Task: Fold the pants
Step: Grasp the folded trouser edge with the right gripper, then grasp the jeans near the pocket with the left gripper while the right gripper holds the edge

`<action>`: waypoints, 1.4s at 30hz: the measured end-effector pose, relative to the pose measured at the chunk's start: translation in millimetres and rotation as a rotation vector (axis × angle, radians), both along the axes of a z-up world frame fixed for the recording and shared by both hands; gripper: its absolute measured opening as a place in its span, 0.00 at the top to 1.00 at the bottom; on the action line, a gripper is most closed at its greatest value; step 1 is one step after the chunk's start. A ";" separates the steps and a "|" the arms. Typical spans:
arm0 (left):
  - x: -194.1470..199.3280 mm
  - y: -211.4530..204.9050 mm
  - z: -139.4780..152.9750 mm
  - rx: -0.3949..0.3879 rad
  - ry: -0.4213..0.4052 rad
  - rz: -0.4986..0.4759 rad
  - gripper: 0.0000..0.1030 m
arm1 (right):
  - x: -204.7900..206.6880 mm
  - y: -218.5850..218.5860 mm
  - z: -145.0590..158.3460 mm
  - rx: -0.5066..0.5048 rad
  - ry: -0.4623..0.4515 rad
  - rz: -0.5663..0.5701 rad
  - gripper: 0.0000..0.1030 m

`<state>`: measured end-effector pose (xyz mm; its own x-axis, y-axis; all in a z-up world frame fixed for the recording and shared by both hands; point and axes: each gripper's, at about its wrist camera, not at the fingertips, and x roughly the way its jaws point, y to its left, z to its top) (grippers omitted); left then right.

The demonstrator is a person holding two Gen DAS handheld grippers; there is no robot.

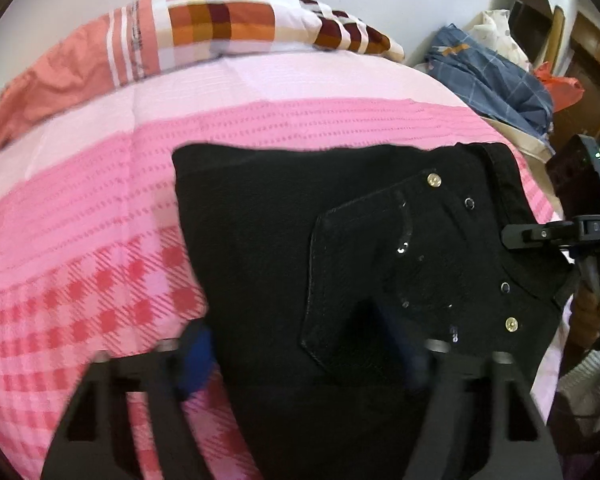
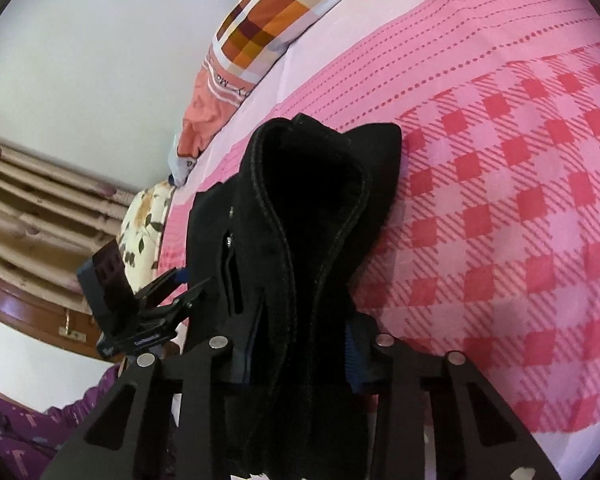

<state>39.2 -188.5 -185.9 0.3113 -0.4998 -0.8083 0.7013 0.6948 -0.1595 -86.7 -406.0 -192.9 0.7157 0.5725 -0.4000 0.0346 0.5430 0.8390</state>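
At the bottom of my right wrist view, my right gripper [image 2: 296, 364] is clenched on the black pants [image 2: 300, 220]: the bunched waistband runs up between the two blue pads, which press it from both sides. From there the fabric rises toward the middle of the frame, its stitched edge curling open, over the pink checked bedspread [image 2: 520, 200].

In my left wrist view, my left gripper [image 1: 300, 344] sits at the bottom edge with the pants [image 1: 260, 220] folded flat between and above its fingers. The left blue pad [image 1: 196, 360] is blurred, at the fabric's left edge. Whether this gripper is grasping or only straddling the cloth I cannot tell. The back pocket [image 1: 380, 280] with its studs lies just right of centre, and my other gripper [image 1: 548, 234] reaches the waistband at the right edge.

Farther up, a checked pillow [image 1: 228, 20] lies against the wall at the top.
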 end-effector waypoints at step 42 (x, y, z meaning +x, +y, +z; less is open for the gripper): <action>8.7 31.8 35.1 -0.167 0.081 0.089 0.74 | 7.8 30.5 11.0 0.100 -0.068 -0.001 0.69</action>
<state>47.9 -156.7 -150.8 0.2974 -0.6026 -0.7406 0.6184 0.7126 -0.3314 -78.9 -375.5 -181.9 0.7399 0.6063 -0.2916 -0.0233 0.4562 0.8896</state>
